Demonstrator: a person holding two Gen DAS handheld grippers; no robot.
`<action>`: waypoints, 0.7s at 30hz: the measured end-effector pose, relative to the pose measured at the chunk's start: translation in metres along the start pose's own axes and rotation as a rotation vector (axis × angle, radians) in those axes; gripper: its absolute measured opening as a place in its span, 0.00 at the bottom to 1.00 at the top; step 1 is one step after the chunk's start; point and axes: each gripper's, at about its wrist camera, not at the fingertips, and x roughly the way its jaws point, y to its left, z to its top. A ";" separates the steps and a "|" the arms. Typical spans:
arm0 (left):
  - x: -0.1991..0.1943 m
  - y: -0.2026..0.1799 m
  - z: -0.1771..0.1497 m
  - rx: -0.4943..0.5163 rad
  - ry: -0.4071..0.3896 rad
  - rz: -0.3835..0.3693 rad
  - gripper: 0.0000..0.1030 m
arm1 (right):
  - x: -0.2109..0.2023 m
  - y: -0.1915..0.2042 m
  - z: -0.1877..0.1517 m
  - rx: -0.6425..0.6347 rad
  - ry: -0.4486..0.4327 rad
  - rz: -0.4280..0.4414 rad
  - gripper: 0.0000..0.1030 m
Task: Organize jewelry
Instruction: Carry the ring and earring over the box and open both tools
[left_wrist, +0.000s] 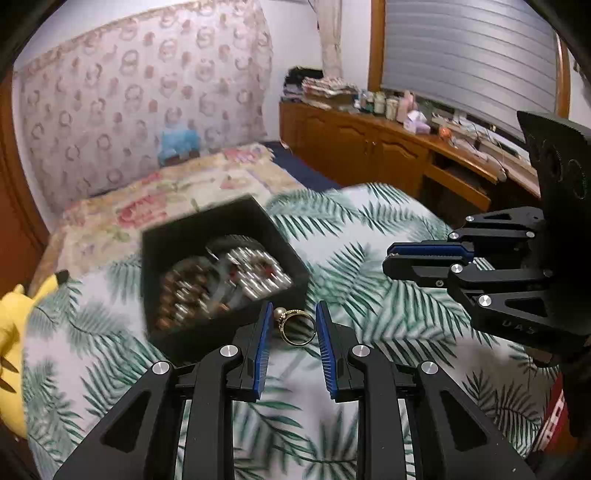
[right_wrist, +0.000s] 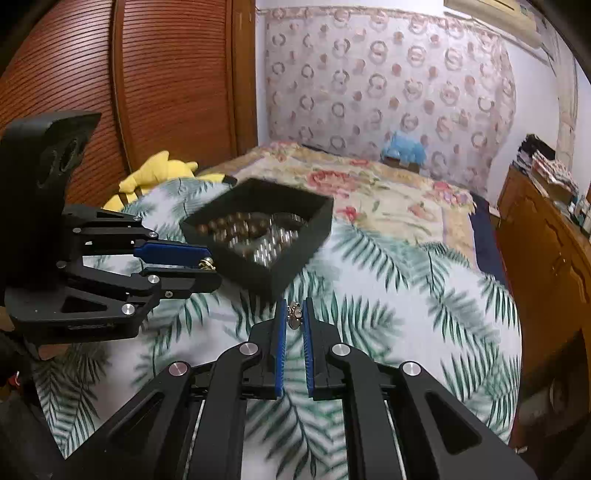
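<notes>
Gold ring (left_wrist: 297, 326) with a pearl is sitting across the blue pads of the left gripper (left_wrist: 293, 325), which is pinching it by the band's outer edges, so the hoop is facing the camera and the pearl is pointing toward the box; likely held this way to keep the setting clear of the pads. Right gripper (right_wrist: 294, 314) is clamping a smaller metallic piece (right_wrist: 294, 314) near its fingertips, jaws nearly together; too small to say whether it's an earring or a charm. Both are hovering above the palm-leaf bedspread (right_wrist: 388, 295), just short of the black open box (right_wrist: 306, 236), which is lying on the bed and already holding brown beads (right_wrist: 229, 225) and silver tube beads (right_wrist: 269, 251). My read: both pieces are heading for that box, and the near wall is what the tips need to clear. Bedding is soft, so the box may be tilting. Around: yellow plush toy (right_wrist: 159, 173) at the bed edge, floral blanket (right_wrist: 369, 195) behind, wooden cabinet (left_wrist: 369, 144) well apart. Motion blur is smearing the box.
</notes>
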 end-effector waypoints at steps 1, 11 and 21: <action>-0.001 0.002 0.003 -0.002 -0.007 0.007 0.22 | 0.001 0.001 0.004 -0.002 -0.004 0.001 0.10; 0.005 0.050 0.023 -0.050 -0.038 0.056 0.22 | 0.038 0.008 0.050 -0.019 -0.041 0.050 0.10; 0.021 0.076 0.026 -0.090 -0.022 0.078 0.22 | 0.070 0.006 0.064 0.008 -0.009 0.079 0.22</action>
